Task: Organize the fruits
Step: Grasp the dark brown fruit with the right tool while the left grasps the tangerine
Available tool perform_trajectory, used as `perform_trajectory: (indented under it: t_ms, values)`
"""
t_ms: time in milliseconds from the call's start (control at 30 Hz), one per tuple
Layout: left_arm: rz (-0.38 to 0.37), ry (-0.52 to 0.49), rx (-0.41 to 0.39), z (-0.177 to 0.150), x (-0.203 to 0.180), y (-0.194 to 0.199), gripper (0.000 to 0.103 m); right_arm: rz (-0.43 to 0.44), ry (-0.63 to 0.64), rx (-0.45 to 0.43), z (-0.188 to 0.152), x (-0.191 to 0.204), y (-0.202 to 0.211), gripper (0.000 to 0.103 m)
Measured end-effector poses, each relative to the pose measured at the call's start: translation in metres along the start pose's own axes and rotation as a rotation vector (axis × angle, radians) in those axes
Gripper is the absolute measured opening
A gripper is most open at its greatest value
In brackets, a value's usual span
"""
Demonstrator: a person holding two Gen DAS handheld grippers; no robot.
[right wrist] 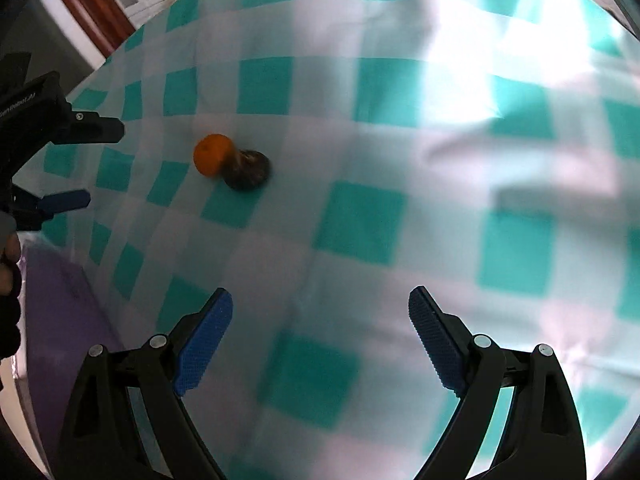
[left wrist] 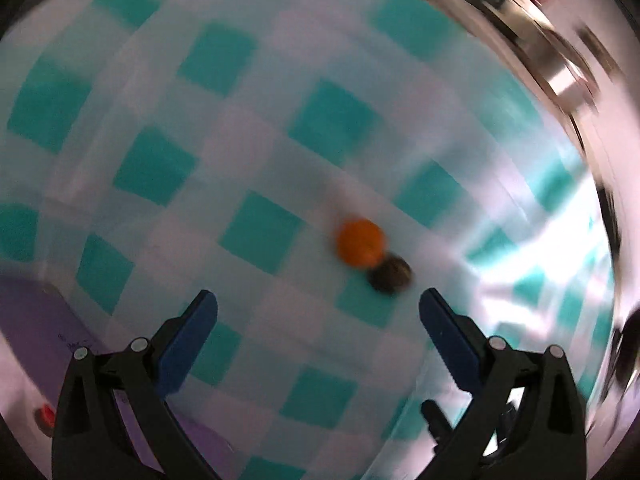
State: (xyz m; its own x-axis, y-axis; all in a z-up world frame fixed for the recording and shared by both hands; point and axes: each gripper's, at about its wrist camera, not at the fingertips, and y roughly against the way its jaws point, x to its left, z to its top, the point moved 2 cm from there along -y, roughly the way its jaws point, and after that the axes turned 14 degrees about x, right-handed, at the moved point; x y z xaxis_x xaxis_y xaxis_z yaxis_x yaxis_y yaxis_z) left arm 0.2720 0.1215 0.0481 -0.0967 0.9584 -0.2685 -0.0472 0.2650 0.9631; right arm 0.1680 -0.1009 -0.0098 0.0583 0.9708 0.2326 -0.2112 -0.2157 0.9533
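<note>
A small orange fruit (left wrist: 359, 243) lies on the teal-and-white checked cloth (left wrist: 260, 152), touching a dark brown round fruit (left wrist: 390, 274). Both sit just ahead of my left gripper (left wrist: 318, 302), nearer its right finger; the gripper is open with nothing between its blue pads. In the right wrist view the orange fruit (right wrist: 212, 155) and the dark fruit (right wrist: 248, 170) lie far ahead and to the left of my right gripper (right wrist: 320, 300), which is open and holds nothing. The left gripper (right wrist: 80, 164) shows at that view's left edge, held by a hand.
A shiny metal bowl rim (left wrist: 540, 40) curves along the upper right of the left wrist view. A purple mat (left wrist: 36, 320) lies at the lower left, also the purple mat (right wrist: 68, 304) in the right view. The cloth (right wrist: 400, 160) is wrinkled on the right. Both views are motion-blurred.
</note>
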Motion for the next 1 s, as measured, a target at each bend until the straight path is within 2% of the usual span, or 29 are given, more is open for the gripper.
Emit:
perform_trajectory:
  t_ms: [67, 133, 267, 367, 500, 567, 600, 667, 833, 900, 933, 967, 1000]
  values:
    - [-0.017, 0.076, 0.01, 0.015, 0.023, -0.003, 0.101, -0.003, 0.02, 0.007, 0.015, 0.011, -0.011, 0.087]
    - [-0.019, 0.097, 0.015, 0.024, 0.034, -0.005, 0.101, -0.012, 0.049, 0.0, 0.034, 0.025, -0.022, 0.087]
    - [-0.015, 0.062, 0.034, 0.034, 0.037, -0.011, 0.101, -0.022, 0.071, -0.003, 0.067, 0.042, -0.04, 0.087]
    - [0.002, 0.026, 0.056, 0.037, 0.03, -0.018, 0.101, -0.072, 0.128, -0.017, 0.084, 0.053, -0.051, 0.086]
    - [0.047, -0.044, 0.093, 0.039, 0.018, -0.029, 0.101, -0.177, 0.245, -0.052, 0.093, 0.069, -0.058, 0.067]
    - [0.086, -0.102, 0.109, 0.04, 0.006, -0.036, 0.101, -0.165, 0.301, -0.075, 0.09, 0.074, -0.057, 0.055]
    - [0.105, -0.132, 0.111, 0.041, 0.0, -0.039, 0.101, -0.163, 0.319, -0.081, 0.088, 0.076, -0.057, 0.041]
    - [0.129, -0.191, 0.117, 0.042, -0.014, -0.046, 0.101, -0.185, 0.335, -0.09, 0.08, 0.076, -0.054, 0.042]
    - [0.158, -0.278, 0.135, 0.044, -0.045, -0.07, 0.101, -0.173, 0.183, -0.089, 0.056, 0.046, -0.043, 0.042]
    - [0.201, -0.317, 0.126, 0.044, -0.058, -0.082, 0.101, -0.164, 0.141, -0.084, 0.044, 0.035, -0.037, 0.042]
    - [0.238, -0.339, 0.118, 0.044, -0.064, -0.089, 0.099, -0.163, 0.126, -0.08, 0.04, 0.031, -0.035, 0.042]
    - [0.254, -0.353, 0.113, 0.046, -0.064, -0.094, 0.084, -0.162, 0.113, -0.076, 0.034, 0.027, -0.032, 0.042]
    - [0.275, -0.367, 0.114, 0.045, -0.067, -0.099, 0.077, -0.162, 0.104, -0.072, 0.029, 0.023, -0.03, 0.042]
